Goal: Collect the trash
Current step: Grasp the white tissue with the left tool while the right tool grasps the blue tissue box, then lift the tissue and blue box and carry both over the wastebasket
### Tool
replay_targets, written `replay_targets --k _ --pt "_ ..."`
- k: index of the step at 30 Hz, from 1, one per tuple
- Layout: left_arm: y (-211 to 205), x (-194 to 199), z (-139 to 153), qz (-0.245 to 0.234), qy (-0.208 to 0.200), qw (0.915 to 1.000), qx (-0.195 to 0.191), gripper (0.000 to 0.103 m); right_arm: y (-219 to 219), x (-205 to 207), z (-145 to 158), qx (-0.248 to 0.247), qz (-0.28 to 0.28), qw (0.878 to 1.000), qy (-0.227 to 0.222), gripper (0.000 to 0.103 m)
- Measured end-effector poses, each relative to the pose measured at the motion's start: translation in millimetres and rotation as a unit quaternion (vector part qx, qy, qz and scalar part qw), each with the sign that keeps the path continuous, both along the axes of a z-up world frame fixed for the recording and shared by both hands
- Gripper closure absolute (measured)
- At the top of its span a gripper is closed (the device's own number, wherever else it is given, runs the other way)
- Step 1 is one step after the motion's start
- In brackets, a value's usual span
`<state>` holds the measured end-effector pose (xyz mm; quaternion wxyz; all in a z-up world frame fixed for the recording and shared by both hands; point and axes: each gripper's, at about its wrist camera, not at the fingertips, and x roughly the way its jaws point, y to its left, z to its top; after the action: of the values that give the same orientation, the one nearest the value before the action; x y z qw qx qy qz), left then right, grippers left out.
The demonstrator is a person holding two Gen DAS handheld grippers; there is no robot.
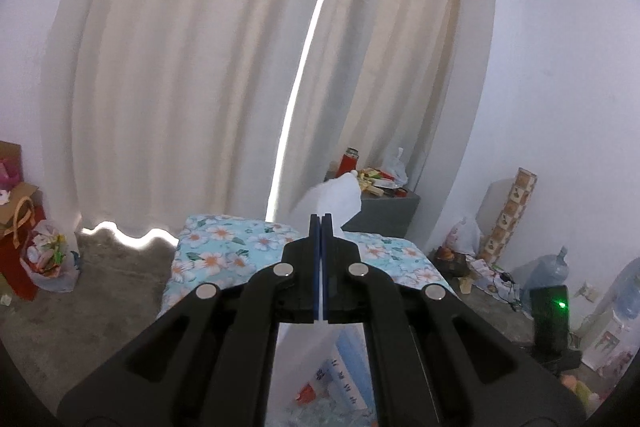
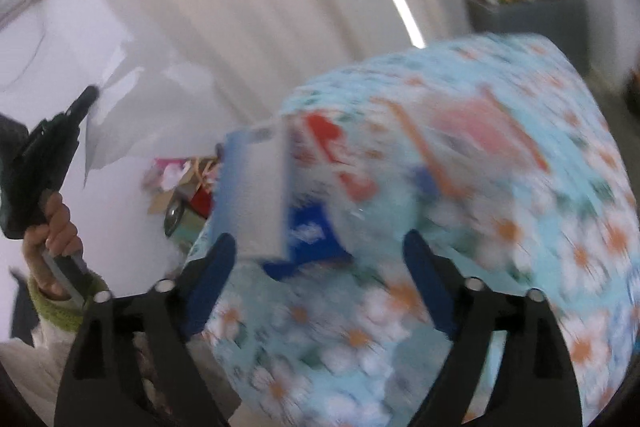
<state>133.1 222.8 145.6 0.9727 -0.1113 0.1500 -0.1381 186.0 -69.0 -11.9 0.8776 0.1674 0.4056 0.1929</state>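
Left gripper [image 1: 321, 223] pinches white bag [image 1: 334, 201]; right gripper [image 2: 320, 259] gapes (blurred).

Home bedroom, lived-in & cluttered. Bed w/ blue floral sheet [image 1: 224, 247] at 6 o'clock, long cream curtains [image 1: 224, 67] at 12 w/ daylight slit, bare concrete floor [image 1: 116, 267]. Grey side cabinet [image 1: 384, 213] at 3 o'clock holds red flask [image 1: 348, 159] & snack packs. Water jugs [image 1: 550, 269] at 4 along white wall; gift bags & cardboard [image 1: 20, 211] at 9.
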Motion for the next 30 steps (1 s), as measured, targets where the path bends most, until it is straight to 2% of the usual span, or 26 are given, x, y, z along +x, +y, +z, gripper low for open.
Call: replay_targets --k 7,12,17,22,30 --pt "26 -18 -8 0.035 0.012 0.9993 -0.008 0.103 68 52 -7 -0.056 0.034 0.997 0.034 0.011" --pt "41 -24 -20 0.050 0.023 0.9984 -0.014 0.103 88 69 -15 -0.092 0.027 0.994 0.056 0.011" --pt "55 -28 -31 0.054 0.031 0.9978 -0.026 0.103 90 76 -17 -0.095 0.017 0.994 0.058 0.012" --pt "61 -29 -36 0.051 0.035 0.9976 -0.031 0.103 90 71 -14 -0.079 0.012 0.995 0.059 0.030" --pt "52 -28 -26 0.050 0.032 0.9980 -0.021 0.103 68 60 -6 -0.029 -0.018 0.998 0.051 0.032"
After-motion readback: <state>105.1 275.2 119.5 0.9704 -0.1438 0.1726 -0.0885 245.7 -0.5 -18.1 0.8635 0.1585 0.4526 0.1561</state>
